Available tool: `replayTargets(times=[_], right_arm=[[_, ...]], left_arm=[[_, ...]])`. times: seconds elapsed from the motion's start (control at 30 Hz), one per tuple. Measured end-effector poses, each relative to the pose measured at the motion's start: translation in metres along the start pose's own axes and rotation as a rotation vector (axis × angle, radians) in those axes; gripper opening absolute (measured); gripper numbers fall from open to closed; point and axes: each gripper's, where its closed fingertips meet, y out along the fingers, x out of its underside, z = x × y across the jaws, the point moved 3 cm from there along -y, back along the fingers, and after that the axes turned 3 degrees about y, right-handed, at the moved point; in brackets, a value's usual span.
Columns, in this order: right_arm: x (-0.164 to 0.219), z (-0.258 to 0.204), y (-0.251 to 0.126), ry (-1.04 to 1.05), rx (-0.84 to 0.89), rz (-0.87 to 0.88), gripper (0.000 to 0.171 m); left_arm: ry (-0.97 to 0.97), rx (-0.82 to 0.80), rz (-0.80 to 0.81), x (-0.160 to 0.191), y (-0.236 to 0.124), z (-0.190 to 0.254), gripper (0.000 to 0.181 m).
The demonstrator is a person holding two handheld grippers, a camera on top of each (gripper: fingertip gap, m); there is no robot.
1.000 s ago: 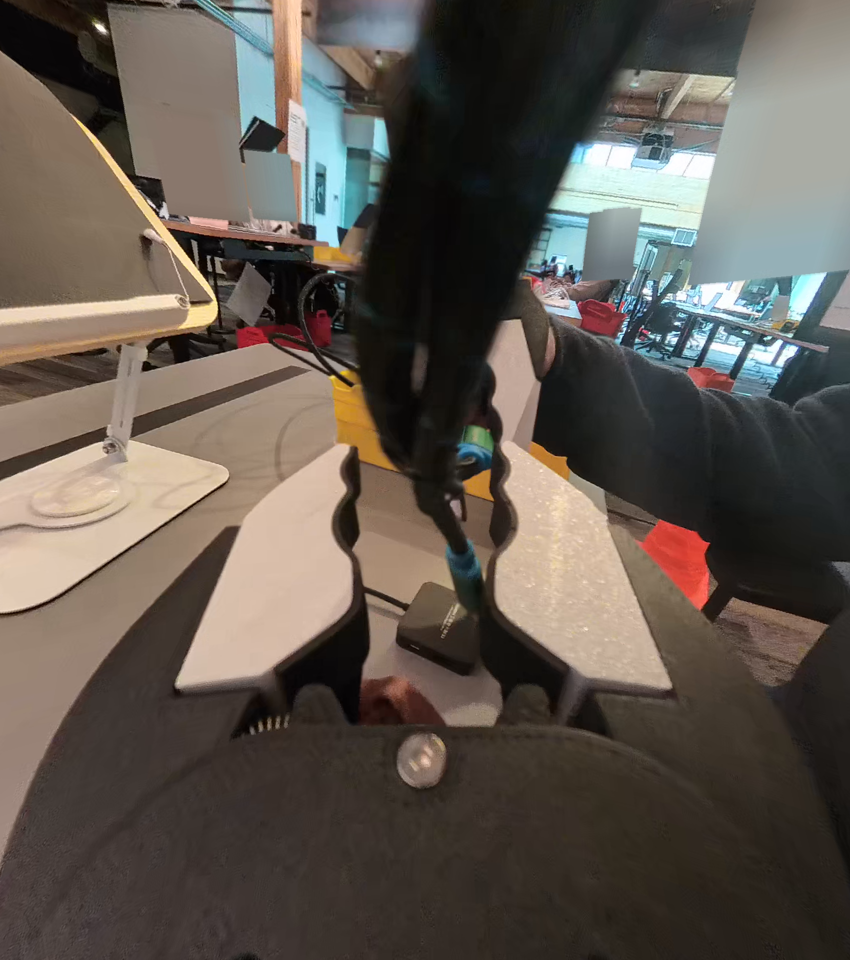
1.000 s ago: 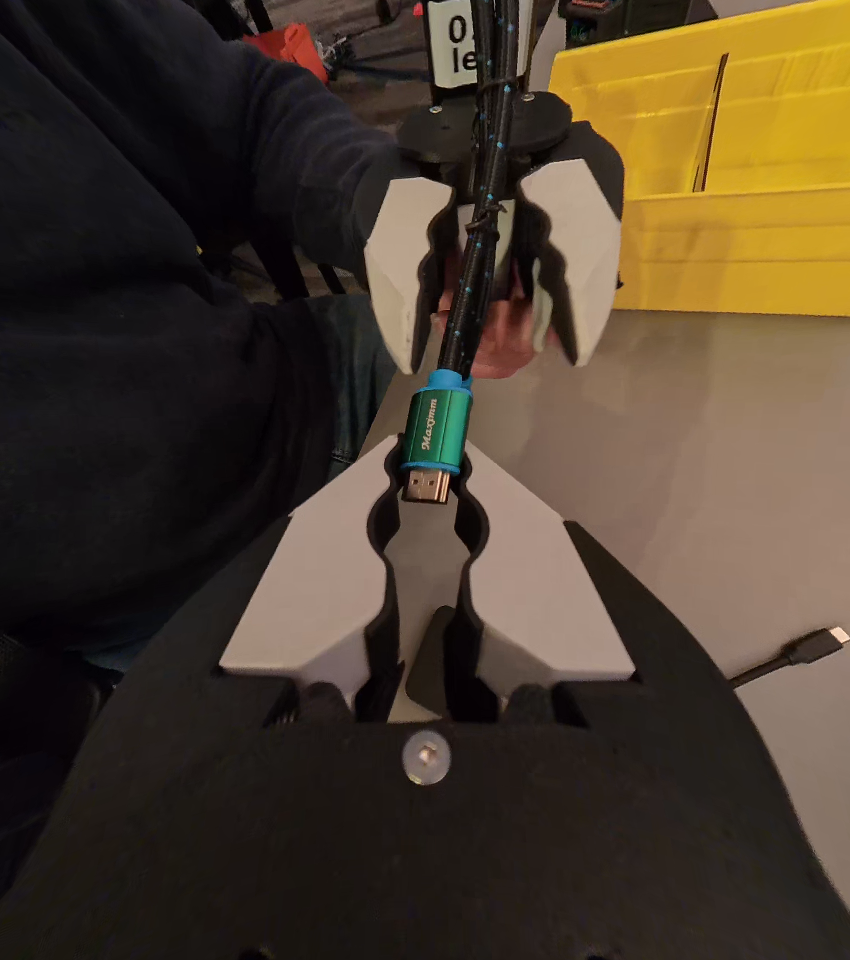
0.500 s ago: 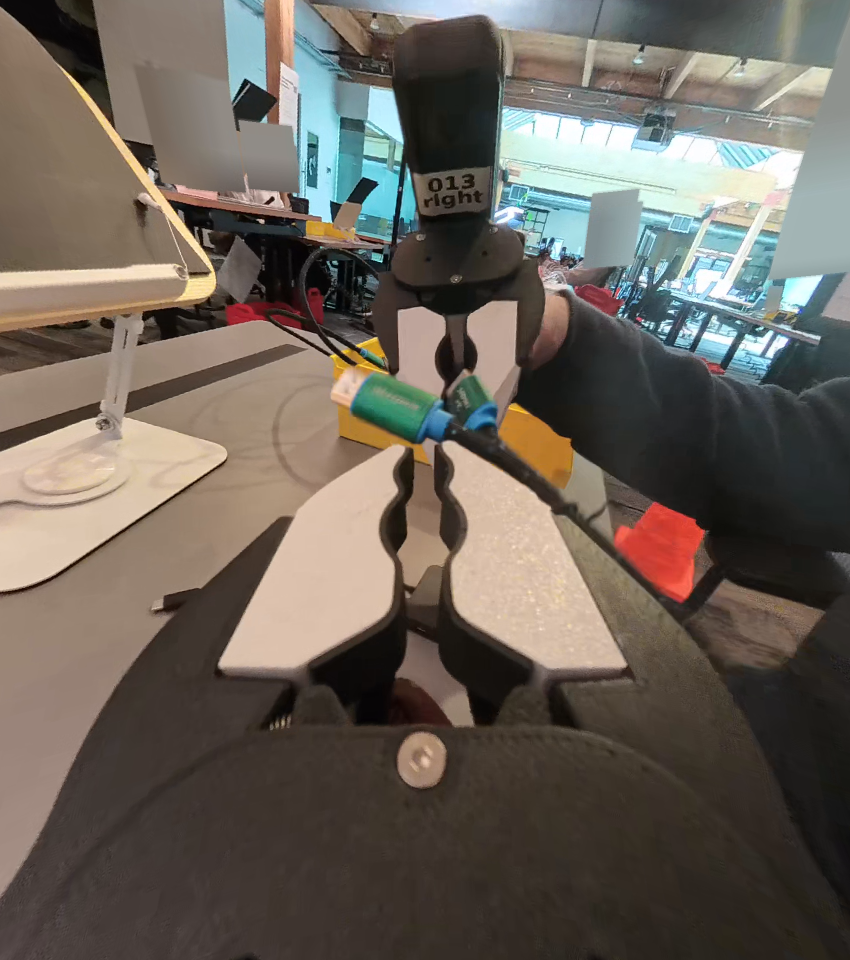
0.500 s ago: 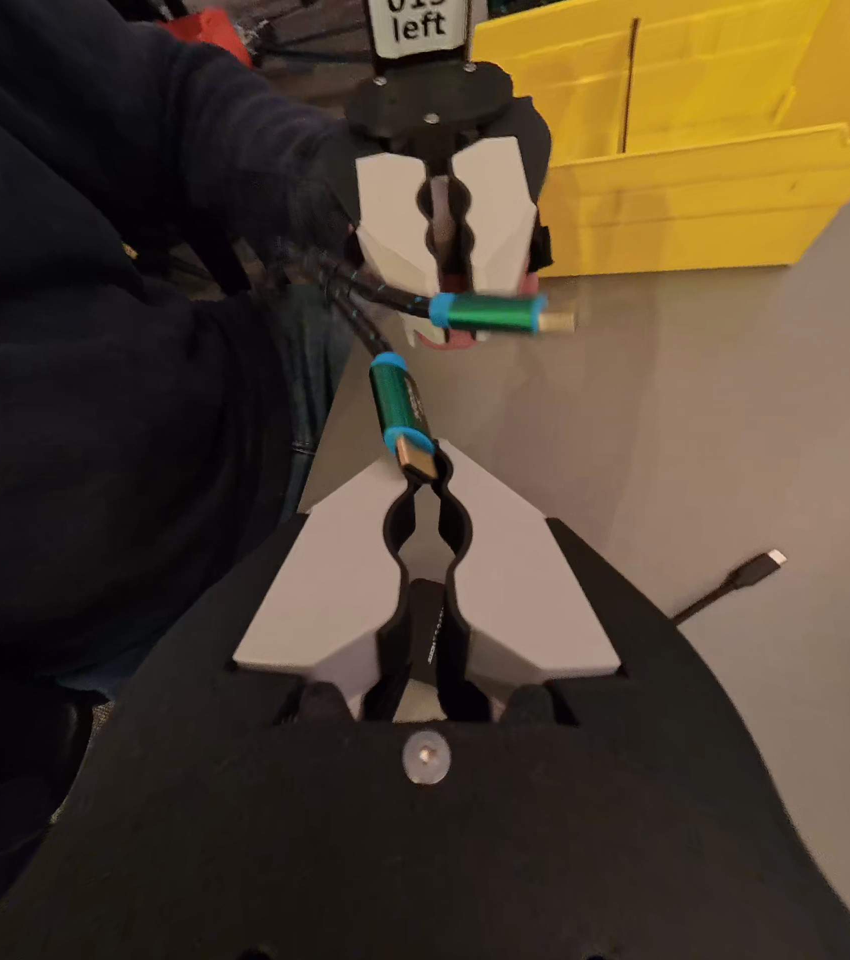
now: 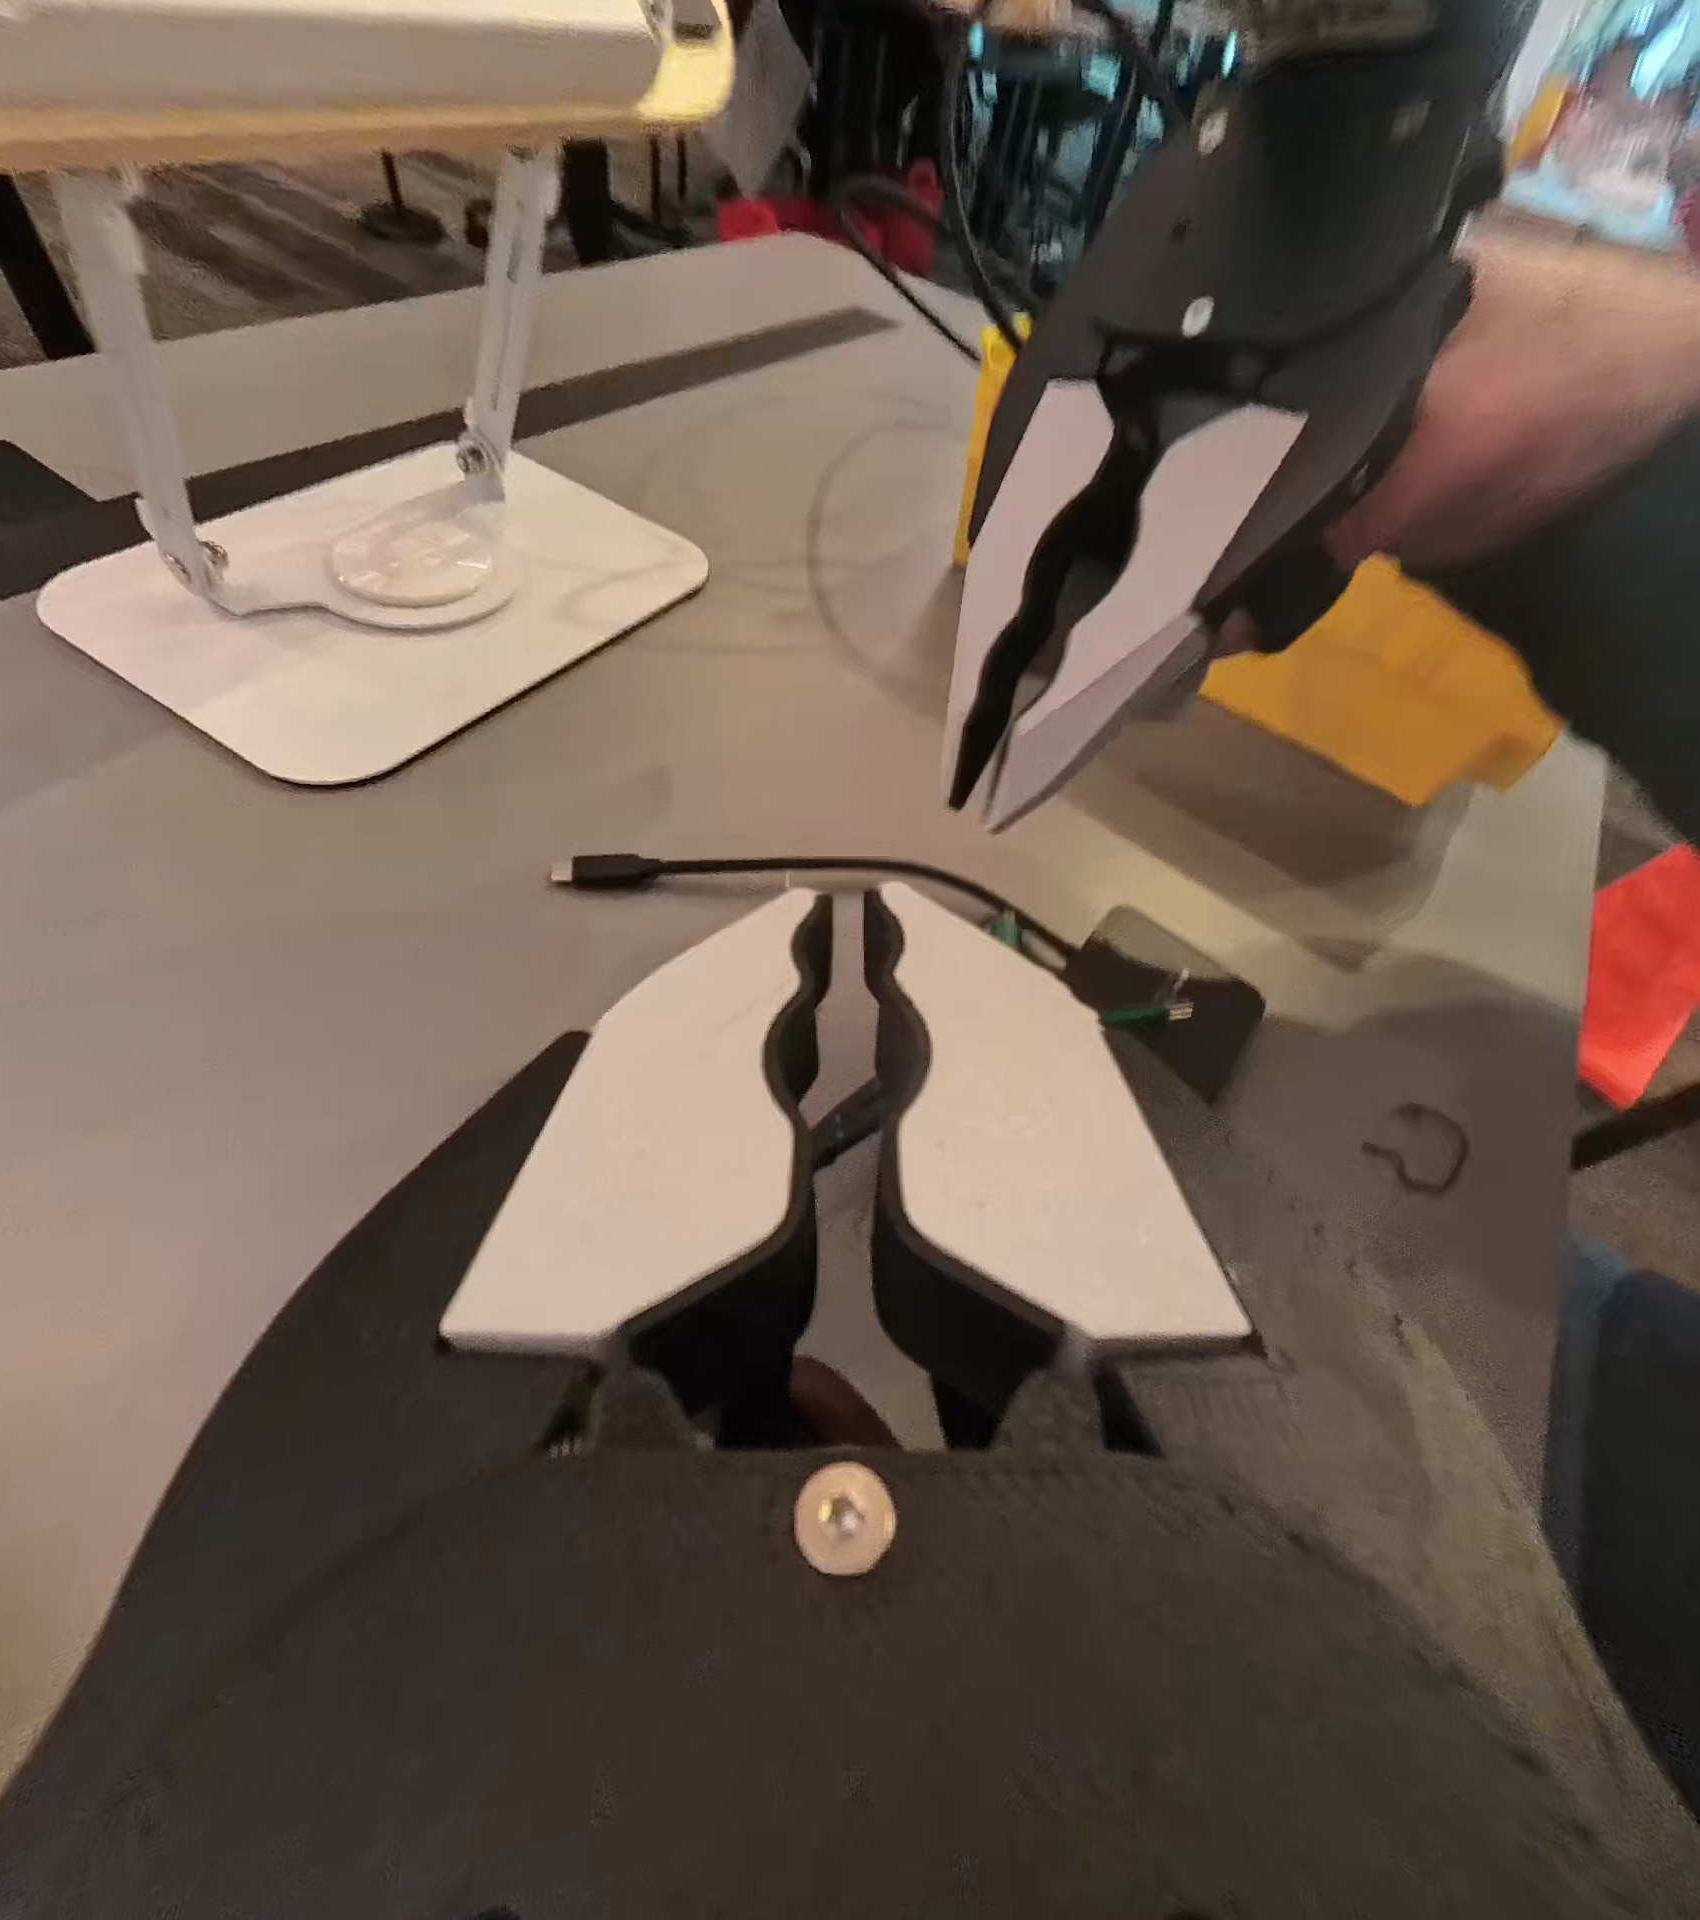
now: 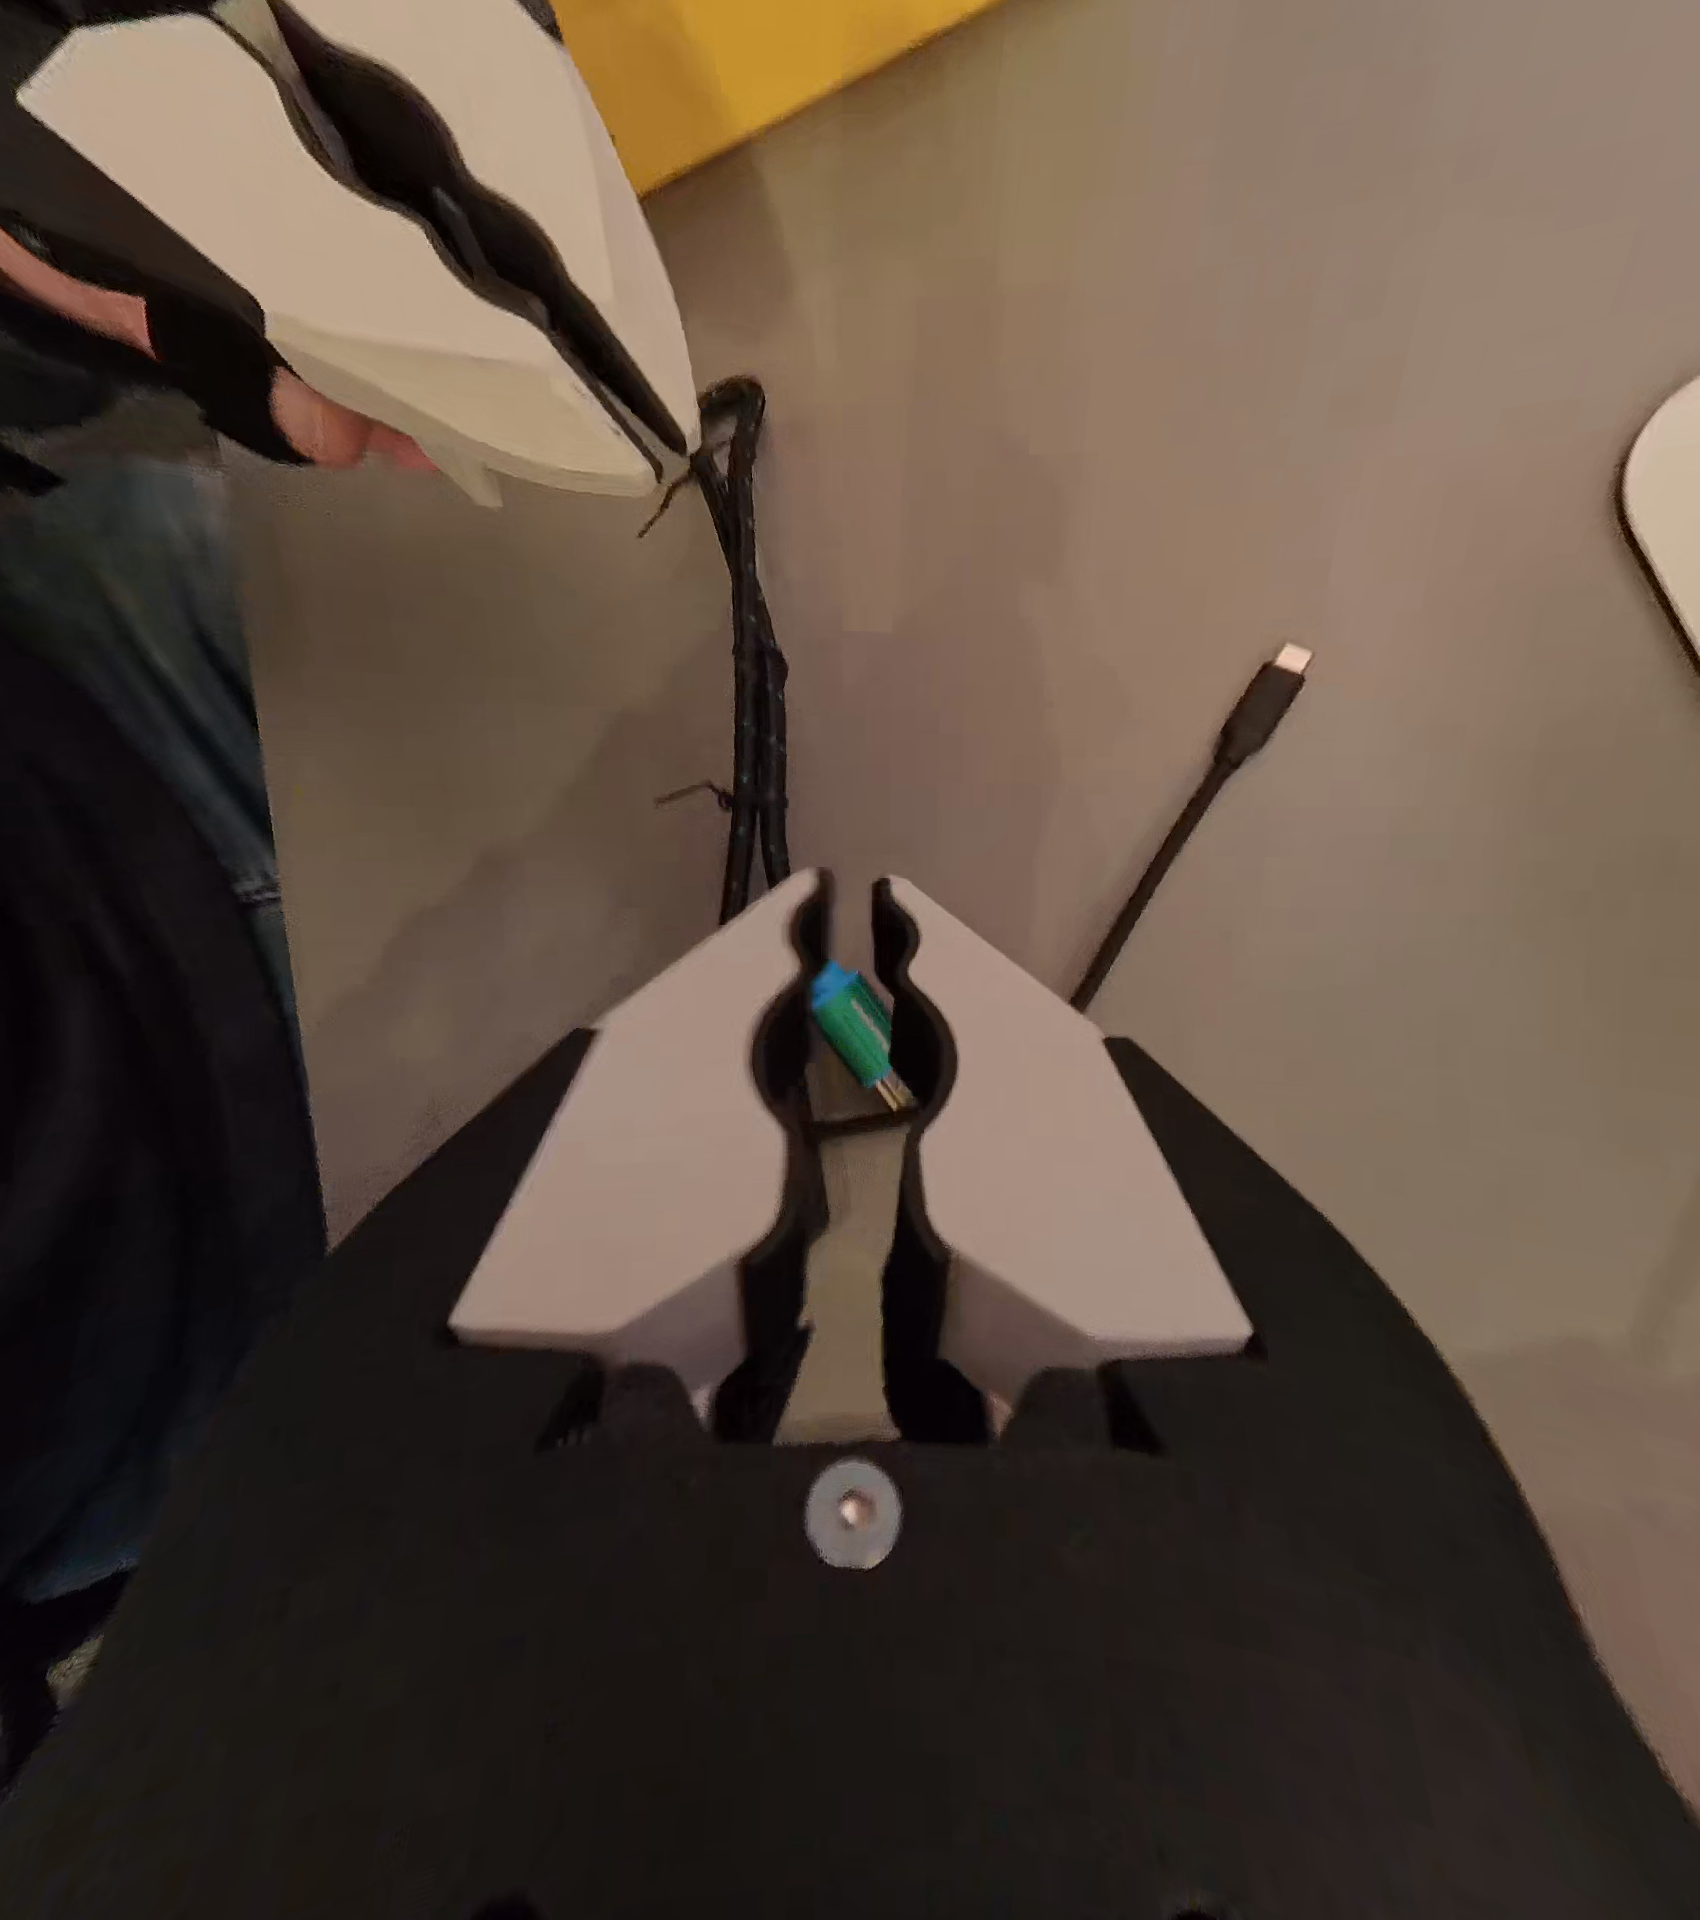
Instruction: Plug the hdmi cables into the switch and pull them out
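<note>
Both grippers over table, nothing gripped.
L gripper (image 5: 848, 909) & R gripper (image 6: 851, 894) nearly closed, holding nothing; HDMI plug (image 6: 851, 1029) lies on switch (image 5: 1178, 1013), not inserted, cable (image 6: 758, 665) trailing on table (image 5: 202, 987).

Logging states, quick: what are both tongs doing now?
Left tongs: closed, grip on braided cable unclear.
Right tongs: closed, empty.

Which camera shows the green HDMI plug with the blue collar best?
The right wrist view: the green HDMI plug with the blue collar lies seen between the right gripper fingers, colours and metal tip clear. The left wrist view shows only a small green sliver beside the black switch box.
</note>
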Motion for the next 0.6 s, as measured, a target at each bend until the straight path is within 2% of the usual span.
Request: replayTargets(times=[0.07, 0.17, 0.27, 0.4, 0.47, 0.6], right_arm=[[0.013, -0.006, 0.002, 0.016, -0.015, -0.068, 0.031], [0.035, -0.013, 0.020, -0.029, -0.002, -0.148, 0.045], [0.048, -0.022, 0.034, -0.056, -0.027, -0.181, 0.048], [0.049, -0.042, 0.029, -0.131, -0.009, -0.157, 0.030], [0.051, -0.052, 0.030, -0.124, 0.000, -0.164, 0.034], [0.053, -0.030, 0.031, -0.134, 0.103, -0.153, 0.039]], left_arm=[[0.067, -0.020, -0.039, 0.003, 0.002, 0.001, 0.007], [0.091, 0.007, -0.062, 0.007, 0.005, 0.009, 0.008], [0.107, 0.019, -0.069, 0.008, 0.005, 0.015, 0.009], [0.145, 0.014, -0.088, 0.007, 0.000, 0.019, 0.010], [0.164, 0.020, -0.101, 0.007, 0.000, 0.022, 0.012], [0.187, 0.043, -0.124, 0.011, 0.005, 0.028, 0.013]])
